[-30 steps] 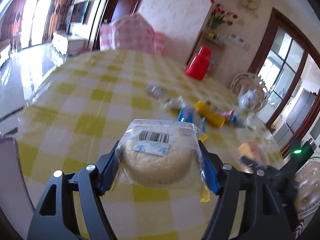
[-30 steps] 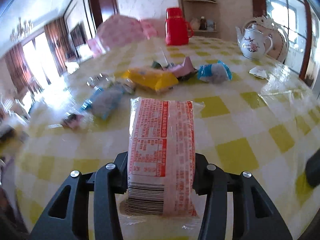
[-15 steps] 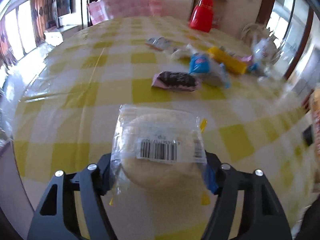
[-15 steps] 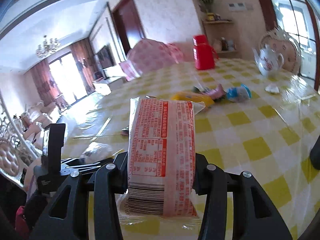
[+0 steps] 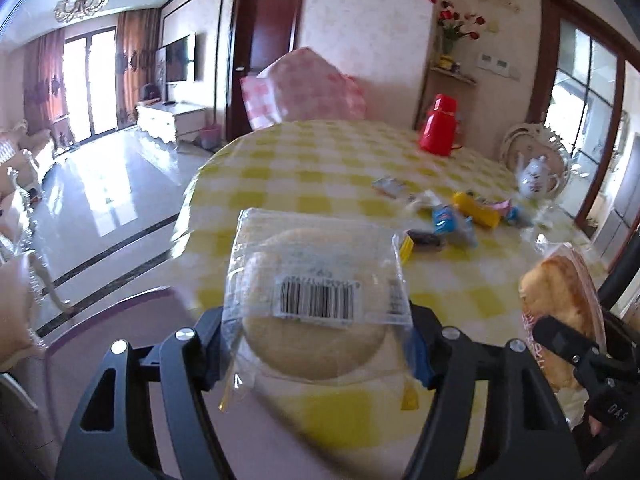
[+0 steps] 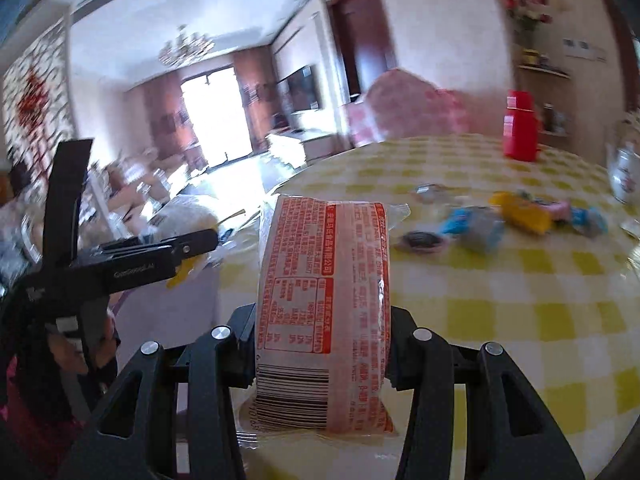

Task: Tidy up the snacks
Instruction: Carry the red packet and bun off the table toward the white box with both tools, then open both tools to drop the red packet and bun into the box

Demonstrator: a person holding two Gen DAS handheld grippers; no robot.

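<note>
Left tongs [image 5: 316, 344]: clamped on a clear-wrapped round pastry [image 5: 314, 312], barcode label facing the camera. The packet sits in the lower centre of the left wrist frame, raised above the near edge of the counter [image 5: 320, 160], which carries a yellow-and-white checked cloth. The jaws have lately shifted a little in width, with the pastry between them throughout.

Right tongs [image 6: 322, 344]: clamped on an orange-printed bread packet [image 6: 324, 312], held upright with its barcode at the bottom, lower centre of the right wrist frame. The same packet shows at the right edge of the left wrist frame, golden bread visible through the wrapper.

Both held packets are off the counter surface, near its front edge.

Loose snacks lie in a cluster at the centre right of the left wrist frame: a dark packet [image 5: 426, 240], a blue packet [image 5: 450, 222], a yellow packet [image 5: 476, 208], and a silver wrapper [image 5: 390, 187] further back. Smaller wrappers beside the yellow one are too blurred to identify.

Also on the counter: a red thermos [image 5: 440, 126] at the far side, upper right, and a white teapot [image 5: 534, 178] to the right of the cluster. A pink checked chair cover [image 5: 308, 88] stands behind the counter.

In the right wrist frame the left tongs appear at the left edge, alongside and apart from the bread packet.
</note>
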